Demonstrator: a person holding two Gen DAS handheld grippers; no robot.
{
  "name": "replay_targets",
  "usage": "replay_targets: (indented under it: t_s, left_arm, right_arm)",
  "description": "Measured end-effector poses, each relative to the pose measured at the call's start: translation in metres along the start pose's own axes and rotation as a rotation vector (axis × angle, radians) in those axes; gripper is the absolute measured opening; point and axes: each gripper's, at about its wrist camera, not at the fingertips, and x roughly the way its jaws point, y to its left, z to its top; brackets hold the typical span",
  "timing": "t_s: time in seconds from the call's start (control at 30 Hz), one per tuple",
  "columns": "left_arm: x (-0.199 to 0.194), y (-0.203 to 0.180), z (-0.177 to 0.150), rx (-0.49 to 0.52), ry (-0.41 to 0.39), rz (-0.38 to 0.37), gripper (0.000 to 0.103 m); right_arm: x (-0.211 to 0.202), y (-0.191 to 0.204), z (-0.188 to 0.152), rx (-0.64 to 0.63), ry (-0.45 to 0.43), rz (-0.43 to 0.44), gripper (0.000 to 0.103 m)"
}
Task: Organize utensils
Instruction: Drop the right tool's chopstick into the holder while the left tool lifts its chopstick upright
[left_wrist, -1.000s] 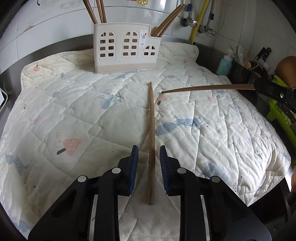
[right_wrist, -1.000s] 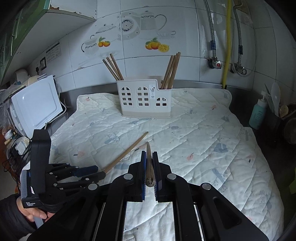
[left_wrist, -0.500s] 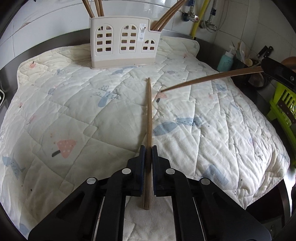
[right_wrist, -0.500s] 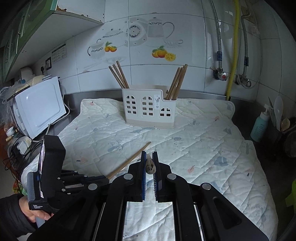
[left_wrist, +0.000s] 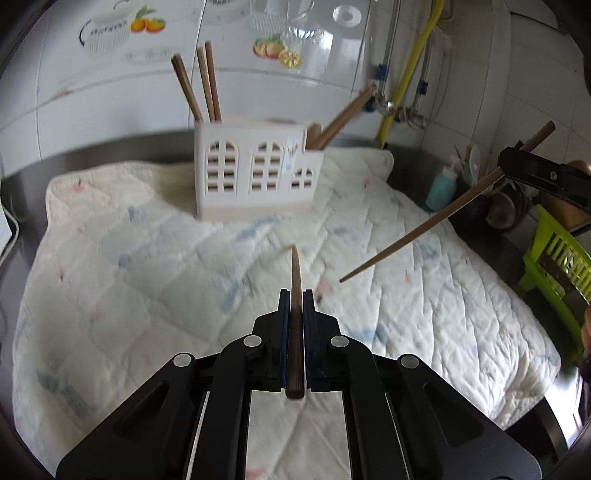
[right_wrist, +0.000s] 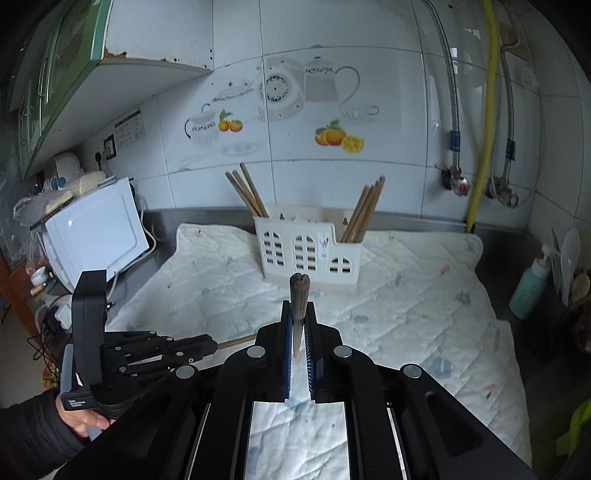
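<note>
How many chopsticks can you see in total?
8, perhaps more hidden: three in the holder's left end, three at its right end, one in the left gripper, one in the right gripper.

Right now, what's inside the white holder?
The holder has three chopsticks in its left end and a bundle in the low right compartment. Their lower ends, and the middle section's contents, are hidden.

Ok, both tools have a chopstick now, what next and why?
Probably carry the left tool forward to the white holder. It is shut on its chopstick, lifted off the quilt, and the holder already has chopsticks standing at both ends.
</note>
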Motion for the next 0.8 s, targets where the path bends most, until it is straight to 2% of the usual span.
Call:
replay_targets:
  t_s: [0.27,0.57,0.7,0.8]
  left_arm:
    - [0.005,0.005,0.024,0.007,-0.054,-0.006,0.005]
    - [-0.004,0.009,0.059,0.022,-0.09,-0.022,0.005]
    - [-0.007,0.013,0.074,0.035,-0.1,-0.024,0.005]
    - [-0.009,0.014,0.083,0.051,-0.108,-0.021,0.005]
  right_arm:
    - [-0.001,-0.002,0.042,-0.04,-0.051,0.001,0.006]
    - [0.007,-0.01,0.115,-0.078,-0.118,-0.029,0.006]
    - [0.023,-0.011,0.145,-0.114,-0.129,-0.083,0.006]
    - [0.045,-0.016,0.155,-0.113,-0.098,-0.104,0.006]
